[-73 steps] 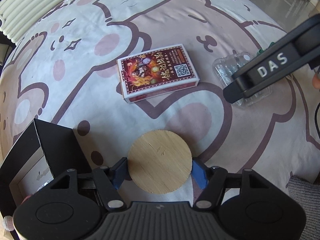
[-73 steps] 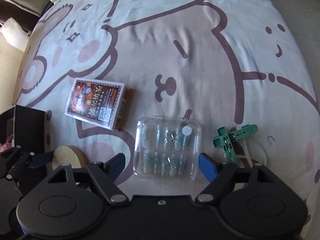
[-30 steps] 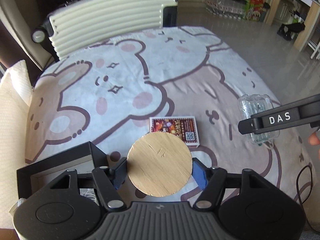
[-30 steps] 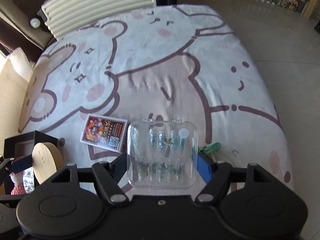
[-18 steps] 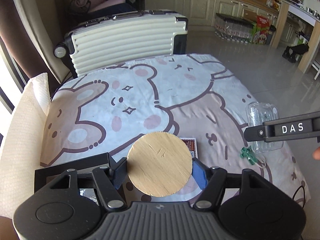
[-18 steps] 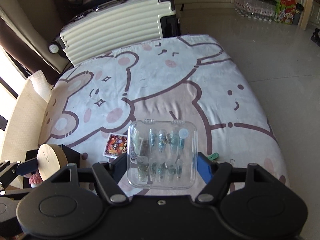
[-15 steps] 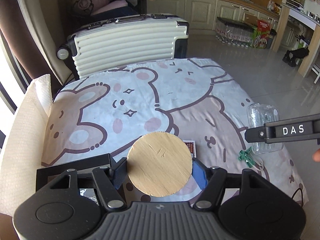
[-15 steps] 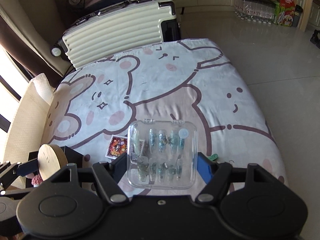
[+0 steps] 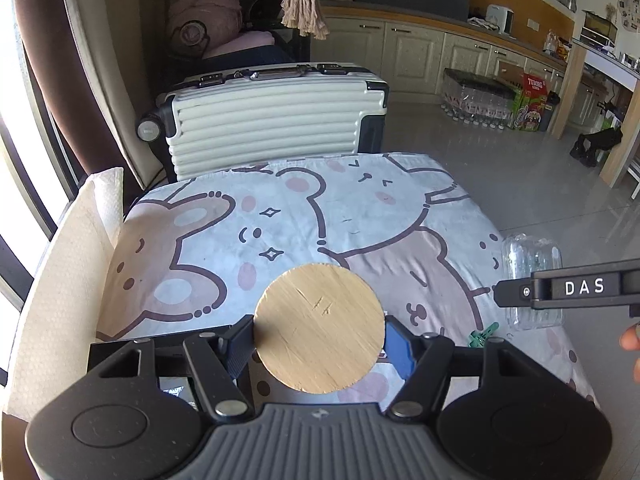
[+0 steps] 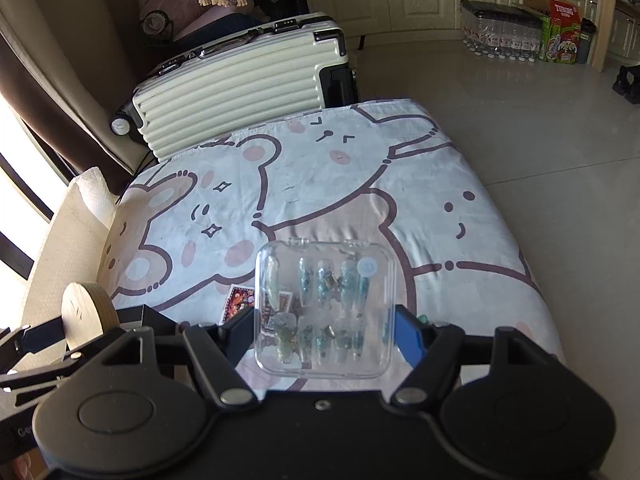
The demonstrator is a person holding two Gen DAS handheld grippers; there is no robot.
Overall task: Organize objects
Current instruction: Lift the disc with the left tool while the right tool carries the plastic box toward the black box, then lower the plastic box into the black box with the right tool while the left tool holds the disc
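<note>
1. Left wrist view: left gripper (image 9: 319, 344) clamped on a round wooden disc (image 9: 319, 328), one finger pressing each side of its edge, disc held up above the near end of the bear-print blanket (image 9: 280, 216).
2. Low on the left, behind the gripper body, a black box (image 9: 160, 344), partly hidden. Just right of the fingers, a green clip (image 9: 482, 334) lying on the blanket near its right edge.
3. At the right border, the right gripper (image 9: 568, 290) seen side-on, marked "DAS", with a clear plastic case (image 9: 532, 256) showing behind it; a fingertip of the hand (image 9: 631, 340) at the picture edge.
4. Beyond the blanket, a cream ribbed suitcase (image 9: 264, 128) lying on its side; white paper towel (image 9: 80, 248) along the blanket's left side.
5. Right wrist view: right gripper (image 10: 324, 334) clamped on the clear plastic case (image 10: 326, 308), blue pads against its left and right sides, case held up above the blanket (image 10: 320, 168); rows of teal false nails visible inside.
6. Behind the case's left edge, a red card box (image 10: 240, 302) lying on the blanket, partly covered. Far left, the left gripper (image 10: 60, 332) with the wooden disc (image 10: 86, 312) on edge, the black box (image 10: 152, 318) just beside it.
</note>
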